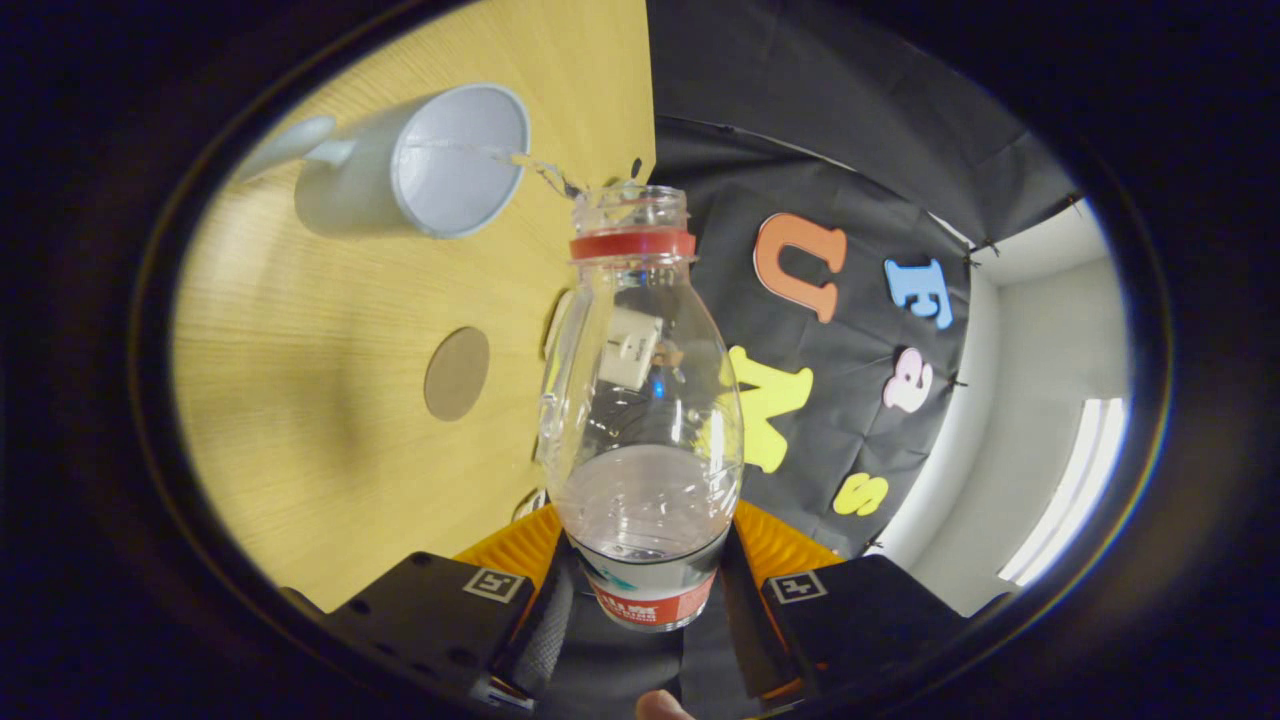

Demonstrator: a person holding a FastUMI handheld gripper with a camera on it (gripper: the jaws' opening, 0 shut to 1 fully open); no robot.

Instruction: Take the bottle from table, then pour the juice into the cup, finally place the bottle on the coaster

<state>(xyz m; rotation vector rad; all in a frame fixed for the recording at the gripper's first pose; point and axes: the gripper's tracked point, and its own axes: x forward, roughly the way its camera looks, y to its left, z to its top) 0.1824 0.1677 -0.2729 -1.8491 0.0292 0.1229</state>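
Note:
My gripper (640,570) is shut on the lower body of a clear plastic bottle (640,400) with a red neck ring and an open mouth. The bottle is tipped over sideways toward the table, its mouth aimed at a white cup (440,160) with a handle that stands beyond the fingers. A thin stream of clear liquid (540,172) runs from the bottle mouth into the cup. A little liquid remains in the bottle. A round brown coaster (457,373) lies flat on the wooden table (300,400), beside the bottle's body and nearer to me than the cup.
The table's edge runs just past the bottle's mouth, with the booth's black cloth wall (830,180) beyond it. A white wall and a bright light strip (1070,480) lie past the cloth. A fingertip (662,706) shows behind the gripper.

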